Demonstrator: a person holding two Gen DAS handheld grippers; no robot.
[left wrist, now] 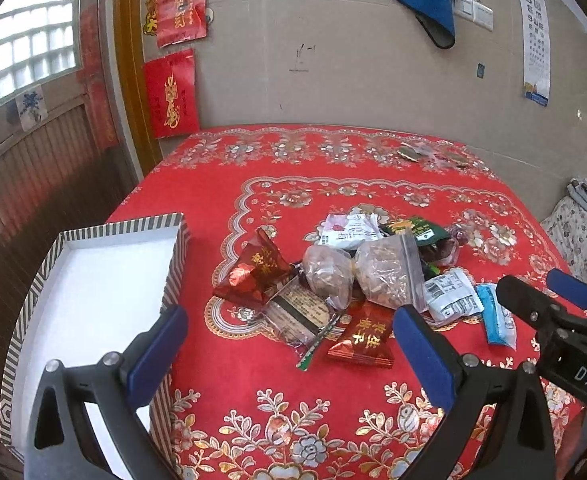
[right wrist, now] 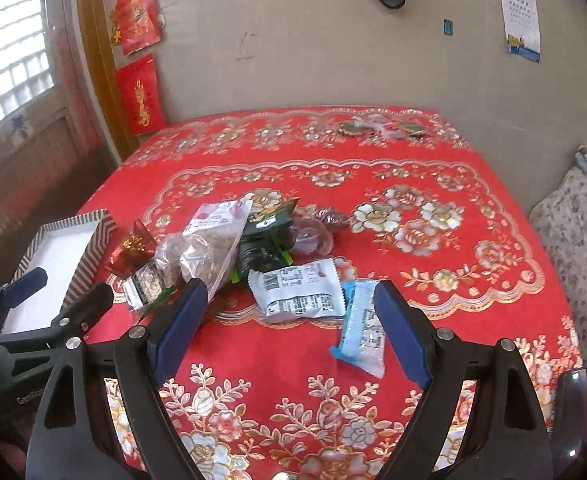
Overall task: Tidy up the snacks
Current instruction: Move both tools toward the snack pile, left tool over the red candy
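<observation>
Both hand-held grippers released: right hand-held gripper (right wrist: 289, 320) nearest blue packet (right wrist: 361, 330), lengthwise toward it, box (left wrist: 93, 280) at counter's left edge

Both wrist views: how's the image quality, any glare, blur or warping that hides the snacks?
Left wrist view: strong fisheye bending at the edges, window blown out, snack pile sharp, white box bright inside. Right wrist view: same warping, shine on the wall tiles, packets legible.
</observation>
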